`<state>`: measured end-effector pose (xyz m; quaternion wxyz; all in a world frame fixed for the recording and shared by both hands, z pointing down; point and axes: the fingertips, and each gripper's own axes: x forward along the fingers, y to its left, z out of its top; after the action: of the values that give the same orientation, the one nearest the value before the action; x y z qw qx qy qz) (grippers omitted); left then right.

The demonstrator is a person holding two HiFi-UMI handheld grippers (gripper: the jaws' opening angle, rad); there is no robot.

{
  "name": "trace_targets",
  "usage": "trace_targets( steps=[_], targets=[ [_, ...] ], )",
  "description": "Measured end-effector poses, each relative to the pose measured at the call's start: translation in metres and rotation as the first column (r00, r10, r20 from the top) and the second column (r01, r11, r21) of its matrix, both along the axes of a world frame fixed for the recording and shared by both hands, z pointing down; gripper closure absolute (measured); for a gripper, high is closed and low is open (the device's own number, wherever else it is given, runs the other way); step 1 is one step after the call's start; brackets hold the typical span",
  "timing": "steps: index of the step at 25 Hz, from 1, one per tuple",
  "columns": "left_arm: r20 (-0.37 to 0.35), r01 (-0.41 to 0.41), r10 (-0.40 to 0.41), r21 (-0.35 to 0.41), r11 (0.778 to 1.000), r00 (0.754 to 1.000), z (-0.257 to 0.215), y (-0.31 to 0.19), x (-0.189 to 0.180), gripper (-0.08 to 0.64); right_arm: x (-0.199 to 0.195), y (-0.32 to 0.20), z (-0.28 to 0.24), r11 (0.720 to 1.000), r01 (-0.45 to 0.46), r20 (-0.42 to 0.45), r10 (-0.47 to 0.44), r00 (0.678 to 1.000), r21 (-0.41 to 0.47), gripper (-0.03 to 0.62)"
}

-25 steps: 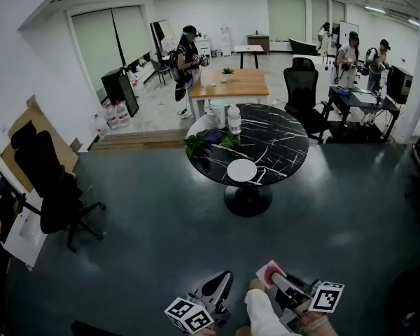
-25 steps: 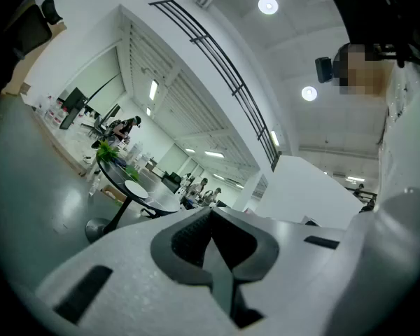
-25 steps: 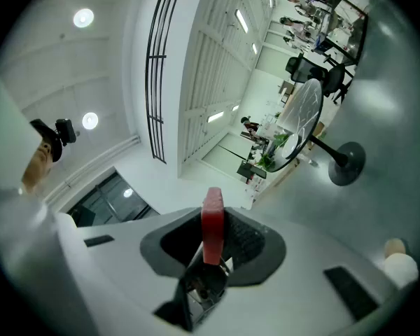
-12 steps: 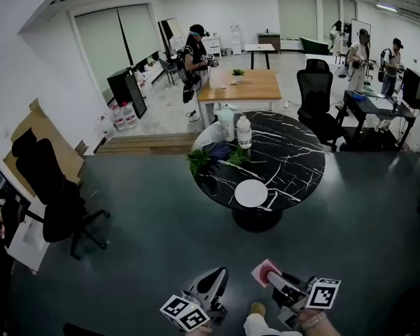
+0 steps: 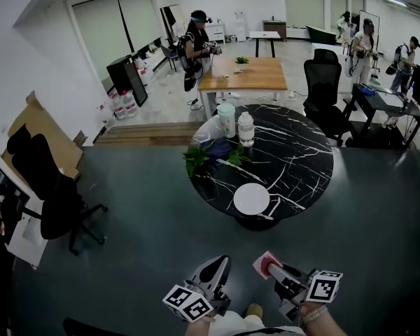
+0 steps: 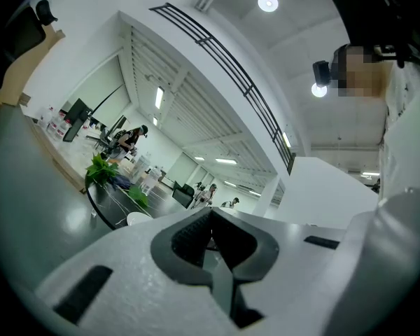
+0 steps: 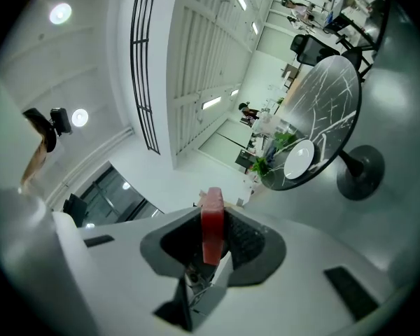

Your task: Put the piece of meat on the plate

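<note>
The piece of meat [image 5: 267,262] is a flat red slab, held upright between the jaws of my right gripper [image 5: 274,269] low in the head view. In the right gripper view, my right gripper [image 7: 213,217] pinches the meat [image 7: 212,233] edge-on between its pads. The white plate [image 5: 252,199] lies bare near the front edge of the round black marble table [image 5: 301,166], ahead of both grippers and well apart from them. The plate [image 7: 298,158] also shows far off in the right gripper view. My left gripper [image 5: 215,270] hangs beside the right one, jaws together, holding nothing.
On the table's far side stand two bottles [image 5: 246,128] and a leafy plant [image 5: 210,156]. A black office chair [image 5: 49,194] sits at the left and another [image 5: 325,82] beyond the table. A wooden table [image 5: 248,74] and several people are further back. Dark floor lies between me and the table.
The marble table and plate have come nearer and lower in the head view as both grippers travel toward them. The meat stays in the right gripper's jaws.
</note>
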<state>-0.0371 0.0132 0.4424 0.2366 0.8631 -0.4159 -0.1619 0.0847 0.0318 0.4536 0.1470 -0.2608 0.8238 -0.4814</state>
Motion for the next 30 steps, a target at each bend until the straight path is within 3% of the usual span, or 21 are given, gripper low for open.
trace_targets(
  steps=[7, 11, 17, 22, 30],
  targets=[
    [0.015, -0.009, 0.010, -0.064, 0.998, 1.000, 0.018, -0.027, 0.002, 0.551, 0.004, -0.031, 0.014, 0.998, -0.020, 0.001, 0.020, 1.000, -0.051, 0.505],
    [0.022, -0.035, 0.036, -0.062, 0.997, 0.999, 0.026, -0.066, 0.004, 0.551, 0.006, -0.061, 0.026, 0.996, -0.042, -0.014, 0.041, 0.999, -0.075, 0.505],
    [0.011, -0.060, 0.060, -0.066, 0.996, 0.998, 0.035, -0.150, -0.003, 0.551, -0.001, -0.127, 0.050, 0.988, -0.078, -0.074, 0.068, 0.995, -0.137, 0.505],
    [0.010, -0.060, 0.061, -0.068, 0.996, 0.998, 0.041, -0.218, -0.014, 0.551, -0.009, -0.191, 0.086, 0.978, -0.100, -0.177, 0.067, 0.982, -0.183, 0.505],
    [0.021, -0.025, 0.029, -0.149, 0.989, 0.999, 0.084, -0.274, -0.032, 0.551, -0.027, -0.266, 0.141, 0.948, -0.120, -0.236, 0.050, 0.970, -0.294, 0.505]
  ],
)
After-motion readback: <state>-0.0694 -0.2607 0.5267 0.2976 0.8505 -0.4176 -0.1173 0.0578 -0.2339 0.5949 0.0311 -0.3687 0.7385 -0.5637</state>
